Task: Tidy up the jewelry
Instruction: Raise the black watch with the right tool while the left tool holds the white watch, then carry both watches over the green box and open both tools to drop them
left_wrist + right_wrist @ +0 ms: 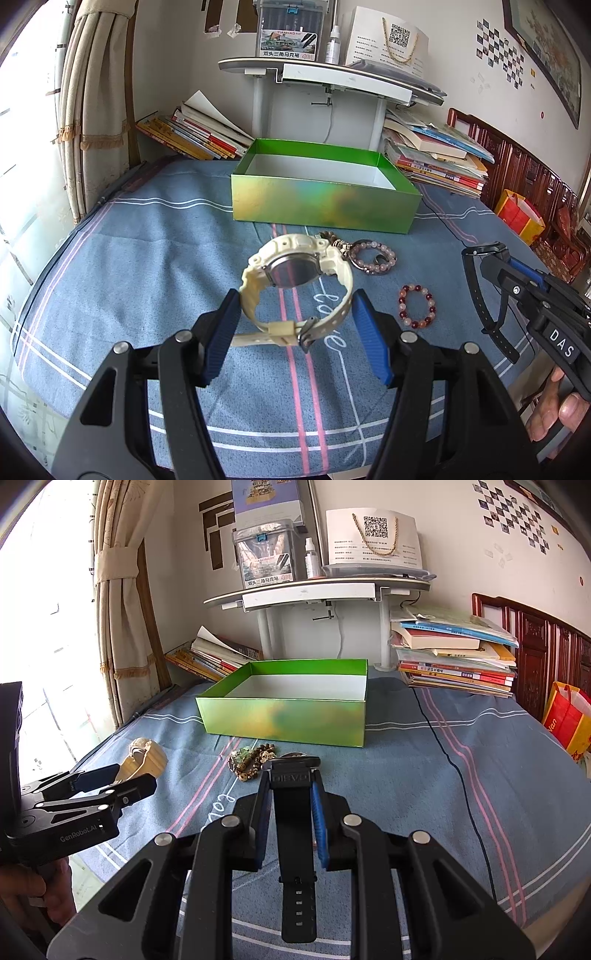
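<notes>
My left gripper (pixel 293 308) is shut on the strap of a cream watch (pixel 295 273) and holds it above the blue bedspread; it also shows in the right wrist view (pixel 144 762). My right gripper (pixel 290 805) is shut on a black watch (pixel 293 830), whose strap hangs down between the fingers; this watch also shows in the left wrist view (pixel 487 291). An open green box (pixel 321 192) (pixel 288 712) stands ahead, empty. A red bead bracelet (pixel 417 306), a pink bead bracelet (pixel 373 256) and a brown bead bracelet (pixel 253 762) lie in front of the box.
Book stacks (pixel 436 155) (pixel 458 657) lie behind the box at left and right, under a white desk (pixel 332 77). A black cable (pixel 454 771) runs across the bedspread. A curtain (pixel 99 103) hangs at the left. A red and yellow bag (pixel 569 720) stands at the right.
</notes>
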### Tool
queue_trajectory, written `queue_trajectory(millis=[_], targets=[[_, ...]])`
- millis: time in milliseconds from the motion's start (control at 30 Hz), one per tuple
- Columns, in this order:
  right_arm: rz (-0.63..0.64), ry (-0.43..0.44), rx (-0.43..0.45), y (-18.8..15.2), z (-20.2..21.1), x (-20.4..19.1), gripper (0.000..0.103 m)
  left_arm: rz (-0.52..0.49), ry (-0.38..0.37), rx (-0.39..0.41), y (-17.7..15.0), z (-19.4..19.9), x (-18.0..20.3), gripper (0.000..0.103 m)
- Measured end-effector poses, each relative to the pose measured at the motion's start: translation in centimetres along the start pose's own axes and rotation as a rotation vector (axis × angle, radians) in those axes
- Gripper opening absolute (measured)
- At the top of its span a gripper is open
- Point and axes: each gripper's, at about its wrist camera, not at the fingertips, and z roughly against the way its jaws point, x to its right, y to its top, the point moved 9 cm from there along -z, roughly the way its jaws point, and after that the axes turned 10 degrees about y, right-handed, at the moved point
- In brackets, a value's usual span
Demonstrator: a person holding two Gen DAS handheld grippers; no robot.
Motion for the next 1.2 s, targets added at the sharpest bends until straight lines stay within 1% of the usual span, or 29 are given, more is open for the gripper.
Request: queue_trajectory(millis=[233,367,400,500,600,633,700,800,900,1000,1100,1200], targets=[[0.003,-0.007,-0.002,0.6,-0.7,0.5,0.021,-0.009,-0.008,-0.008,0.4,-0.9,0.3,0.062],[0.020,-0.012,0.016,2.6,-1.4,1.0,0.021,-0.018,-0.015,0.003,2.3,-1.6,0.5,0.062],[0.024,-0.011,0.021,3.2,-1.5,1.1,0.021,-0.019,-0.021,0.009,3.2,-1.8,0.6,0.062],[0.032,-0.002,0.041,6.5,-2.9,2.2,0.021,-0.032,-0.021,0.033,6.4,-2.8,0.7,0.062],[0.034,0.012,0.040,9.8,-5.2,3.5,0.021,-0.054,0.004,0.057,10.3,-4.8,0.5,0.062],[0.030,0.017,0.035,10.6,-6.1,3.9,0.021,-0.061,0.007,0.059,11.9,-6.1,0.5,0.062],[0.013,0.029,0.006,12.2,-8.8,5.1,0.021,-0.077,0.003,0.041,13.8,-8.4,0.8,0.062],[-0.017,0.036,-0.033,12.9,-12.2,6.8,0.021,-0.090,0.009,0.003,15.9,-13.3,1.1,0.062],[-0.019,0.020,-0.067,12.7,-15.5,8.1,0.021,-0.083,0.030,-0.050,16.3,-17.6,0.7,0.062],[-0.022,0.018,-0.092,11.8,-17.1,8.6,0.021,-0.078,0.041,-0.091,15.6,-20.1,0.3,0.062],[-0.024,0.008,-0.126,10.7,-18.3,9.3,0.021,-0.087,0.042,-0.127,14.4,-21.6,0.4,0.062],[-0.020,-0.022,-0.144,10.0,-18.8,9.9,0.022,-0.133,0.067,-0.121,14.0,-21.7,0.7,0.063]])
